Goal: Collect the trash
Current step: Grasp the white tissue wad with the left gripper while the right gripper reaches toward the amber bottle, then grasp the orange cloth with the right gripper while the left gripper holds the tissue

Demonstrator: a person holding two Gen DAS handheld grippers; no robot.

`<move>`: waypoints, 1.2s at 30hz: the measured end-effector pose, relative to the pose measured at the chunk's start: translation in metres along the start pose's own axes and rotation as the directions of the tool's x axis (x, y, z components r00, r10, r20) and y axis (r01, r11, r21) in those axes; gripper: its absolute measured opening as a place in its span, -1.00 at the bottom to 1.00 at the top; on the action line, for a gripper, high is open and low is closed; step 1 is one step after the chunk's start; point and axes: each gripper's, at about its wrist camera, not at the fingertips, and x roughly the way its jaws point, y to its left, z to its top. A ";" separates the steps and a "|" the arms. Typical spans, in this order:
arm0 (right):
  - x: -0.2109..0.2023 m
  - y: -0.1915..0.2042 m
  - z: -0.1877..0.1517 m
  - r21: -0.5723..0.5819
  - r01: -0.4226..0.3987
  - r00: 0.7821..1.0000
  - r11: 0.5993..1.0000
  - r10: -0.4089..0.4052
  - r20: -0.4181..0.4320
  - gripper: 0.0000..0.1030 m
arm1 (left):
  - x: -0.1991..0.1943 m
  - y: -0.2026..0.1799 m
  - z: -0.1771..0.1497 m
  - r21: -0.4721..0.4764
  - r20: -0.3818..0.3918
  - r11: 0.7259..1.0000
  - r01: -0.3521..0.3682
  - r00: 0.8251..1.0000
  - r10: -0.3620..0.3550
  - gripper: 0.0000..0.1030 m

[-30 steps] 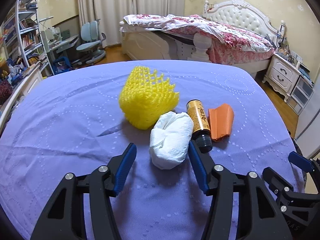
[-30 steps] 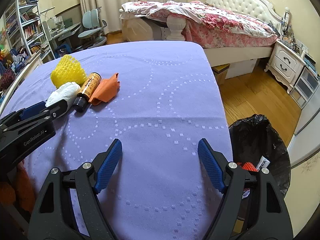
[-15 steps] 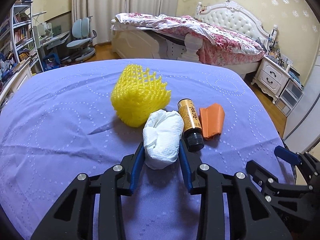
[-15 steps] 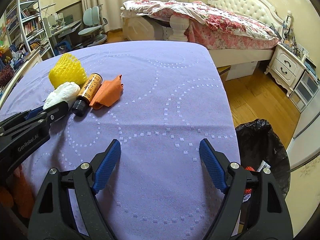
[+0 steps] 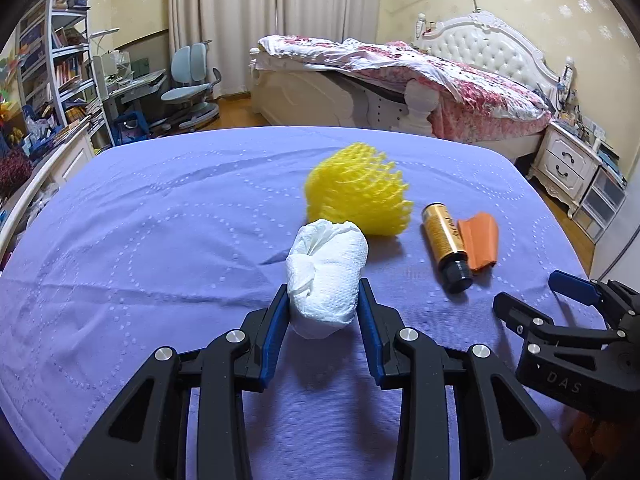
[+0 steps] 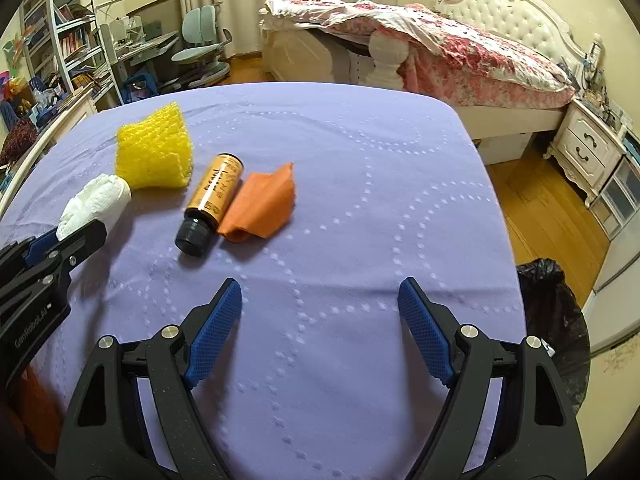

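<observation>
Tissue wad (image 5: 326, 276) now lifted off purple tablecloth (image 5: 160, 240) w/ left gripper (image 5: 324, 304)

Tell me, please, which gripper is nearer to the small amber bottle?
Right. The right gripper hovers open just short of the amber bottle; the left gripper is off to its side, shut on the tissue wad.
</observation>
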 end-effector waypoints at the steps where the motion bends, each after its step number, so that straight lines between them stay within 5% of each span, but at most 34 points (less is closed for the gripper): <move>1: 0.002 0.003 0.002 -0.002 -0.002 1.000 1.000 0.002 -0.001 0.54 | 0.000 0.002 0.000 -0.005 0.000 1.000 -0.001 1.000 0.001 -0.31; 15: 0.023 0.021 0.025 -0.008 0.019 1.000 1.000 -0.019 -0.008 0.52 | 0.008 0.037 0.006 -0.101 -0.017 0.995 -0.006 1.000 0.005 -0.31; 21: 0.023 0.021 0.028 -0.003 0.029 1.000 1.000 -0.029 0.009 0.12 | 0.008 0.039 0.007 -0.108 -0.014 0.994 0.003 1.000 -0.004 -0.31; 26: 0.020 0.017 0.028 0.010 0.013 1.000 1.000 -0.013 0.020 -0.55 | 0.006 0.041 0.006 -0.105 -0.012 0.994 0.005 1.000 -0.006 -0.31; 36: 0.000 0.013 0.010 0.010 -0.010 0.999 1.000 0.009 0.044 -0.57 | -0.004 0.034 0.000 -0.095 -0.002 0.995 0.011 1.000 -0.011 -0.31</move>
